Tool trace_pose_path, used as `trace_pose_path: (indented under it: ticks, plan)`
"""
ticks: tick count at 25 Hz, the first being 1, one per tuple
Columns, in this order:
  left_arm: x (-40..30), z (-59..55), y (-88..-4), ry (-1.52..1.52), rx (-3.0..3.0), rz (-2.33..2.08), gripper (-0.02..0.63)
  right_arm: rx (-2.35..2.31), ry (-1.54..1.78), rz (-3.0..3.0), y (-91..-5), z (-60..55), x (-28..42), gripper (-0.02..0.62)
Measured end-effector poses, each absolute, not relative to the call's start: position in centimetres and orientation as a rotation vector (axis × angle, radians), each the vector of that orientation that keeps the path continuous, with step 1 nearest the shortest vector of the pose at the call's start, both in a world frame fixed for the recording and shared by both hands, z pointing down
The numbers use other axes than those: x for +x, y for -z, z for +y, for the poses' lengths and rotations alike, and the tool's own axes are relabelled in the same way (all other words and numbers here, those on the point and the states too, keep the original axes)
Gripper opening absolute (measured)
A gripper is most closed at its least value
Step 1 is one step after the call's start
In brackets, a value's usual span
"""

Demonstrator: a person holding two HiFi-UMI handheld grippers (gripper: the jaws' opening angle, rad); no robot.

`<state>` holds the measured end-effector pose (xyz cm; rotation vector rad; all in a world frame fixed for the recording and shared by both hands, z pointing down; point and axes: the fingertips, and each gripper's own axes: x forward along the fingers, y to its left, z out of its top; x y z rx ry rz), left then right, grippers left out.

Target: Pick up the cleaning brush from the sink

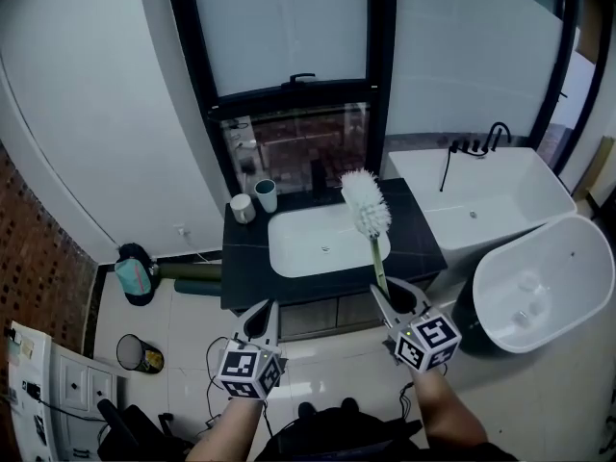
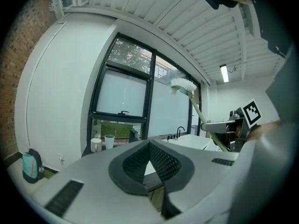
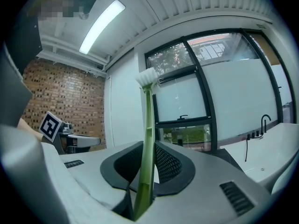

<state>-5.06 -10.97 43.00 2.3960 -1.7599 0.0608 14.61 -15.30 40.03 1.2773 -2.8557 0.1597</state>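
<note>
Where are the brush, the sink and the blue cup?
brush (image 1: pixel 365 203): head view, on its white bristles.
sink (image 1: pixel 294 245): head view, on the bare left part of its white bowl.
blue cup (image 1: pixel 266 196): head view, on its side, behind the sink.

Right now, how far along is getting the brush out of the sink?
Done: the green-handled, white-bristled cleaning brush is raised clear of the white oval sink. In hand: the right tongs clamp its handle; the left tongs are shut, empty. Left: seemingly nothing.
</note>
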Motion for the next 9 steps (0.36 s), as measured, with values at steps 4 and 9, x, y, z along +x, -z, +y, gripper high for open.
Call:
trace_pose_path:
  ticks: [4,9]
  plan:
    - [-5.68,-11.36,-42.77,-0.057,2.395,-1.762,0.0,1.266,-0.145,-2.849,-40.01,-15.74,13.93,0.055]
    - [-5.54,-11.63,-42.77,-0.058,2.402,-1.759,0.0,1.266,-0.143,-2.848,-40.03,-16.19,13.96,0.055]
